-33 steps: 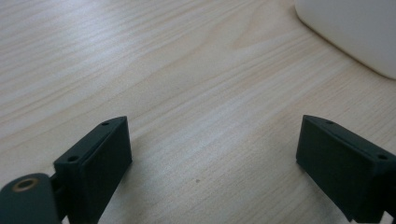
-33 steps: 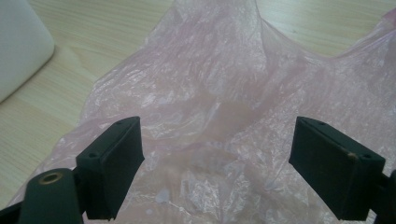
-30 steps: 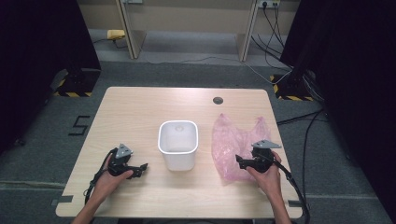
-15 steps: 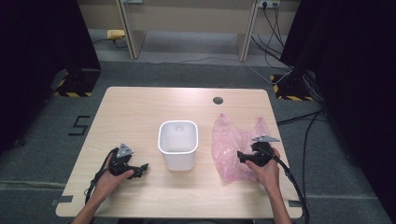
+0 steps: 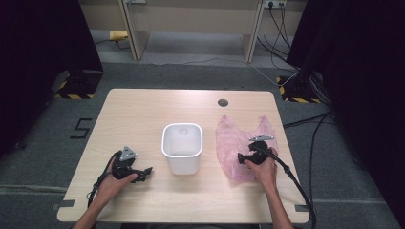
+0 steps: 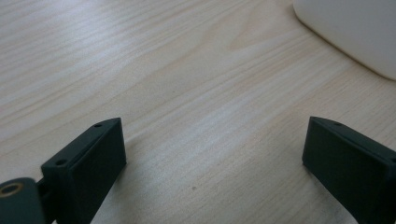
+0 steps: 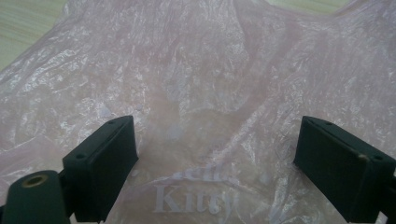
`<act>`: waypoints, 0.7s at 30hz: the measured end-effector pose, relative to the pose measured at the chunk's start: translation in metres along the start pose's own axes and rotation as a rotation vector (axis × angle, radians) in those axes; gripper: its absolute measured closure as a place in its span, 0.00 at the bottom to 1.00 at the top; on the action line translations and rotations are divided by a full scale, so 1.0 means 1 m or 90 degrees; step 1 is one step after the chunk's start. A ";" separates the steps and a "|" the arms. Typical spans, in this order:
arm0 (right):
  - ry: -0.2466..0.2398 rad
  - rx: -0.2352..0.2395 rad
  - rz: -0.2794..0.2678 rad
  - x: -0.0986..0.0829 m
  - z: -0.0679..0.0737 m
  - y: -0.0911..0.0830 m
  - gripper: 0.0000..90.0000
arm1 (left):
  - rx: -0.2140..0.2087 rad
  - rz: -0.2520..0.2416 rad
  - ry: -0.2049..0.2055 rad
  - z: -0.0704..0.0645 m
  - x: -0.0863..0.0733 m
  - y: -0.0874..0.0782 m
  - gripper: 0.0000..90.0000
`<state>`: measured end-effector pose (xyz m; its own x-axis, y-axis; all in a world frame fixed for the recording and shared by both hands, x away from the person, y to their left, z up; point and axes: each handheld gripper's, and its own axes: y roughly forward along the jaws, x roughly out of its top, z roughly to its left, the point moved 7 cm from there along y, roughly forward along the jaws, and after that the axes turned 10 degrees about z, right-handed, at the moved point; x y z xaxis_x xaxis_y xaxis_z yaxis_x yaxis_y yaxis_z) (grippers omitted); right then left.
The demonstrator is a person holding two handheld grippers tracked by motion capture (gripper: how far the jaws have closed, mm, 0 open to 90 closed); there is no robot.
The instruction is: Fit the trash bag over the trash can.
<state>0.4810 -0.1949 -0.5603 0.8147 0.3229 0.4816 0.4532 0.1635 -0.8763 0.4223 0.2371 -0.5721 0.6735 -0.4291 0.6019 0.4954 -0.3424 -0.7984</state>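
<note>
A pink, crinkled plastic bag (image 5: 241, 138) lies flat on the right part of the wooden table (image 5: 138, 112). My right gripper (image 5: 242, 158) rests on top of it, jaws wide open; in the right gripper view the bag (image 7: 201, 79) with pale lettering lies between and ahead of the jaws. A white square bin (image 5: 182, 147) stands upright at the table's middle. My left gripper (image 5: 144, 173) sits low on the bare wood to the left of the bin, open, with nothing between its jaws. The bin's white wall (image 6: 355, 32) shows at the upper right of the left gripper view.
A round cable hole (image 5: 223, 102) sits near the table's far edge. Black cables trail from both grippers off the near edge. Dark curtains flank both sides, and cables run over the grey floor at the right.
My right gripper has slid a little to the left over the bag. The left gripper and the bin have stayed put.
</note>
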 end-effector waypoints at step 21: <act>-0.018 0.088 -0.138 0.006 0.016 -0.017 0.99 | -0.003 -0.001 -0.002 -0.001 0.001 0.000 0.07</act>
<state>0.4729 -0.1811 -0.5425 0.6922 0.2924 0.6598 0.5613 0.3565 -0.7469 0.4218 0.2361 -0.5714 0.6751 -0.4256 0.6027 0.4937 -0.3465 -0.7976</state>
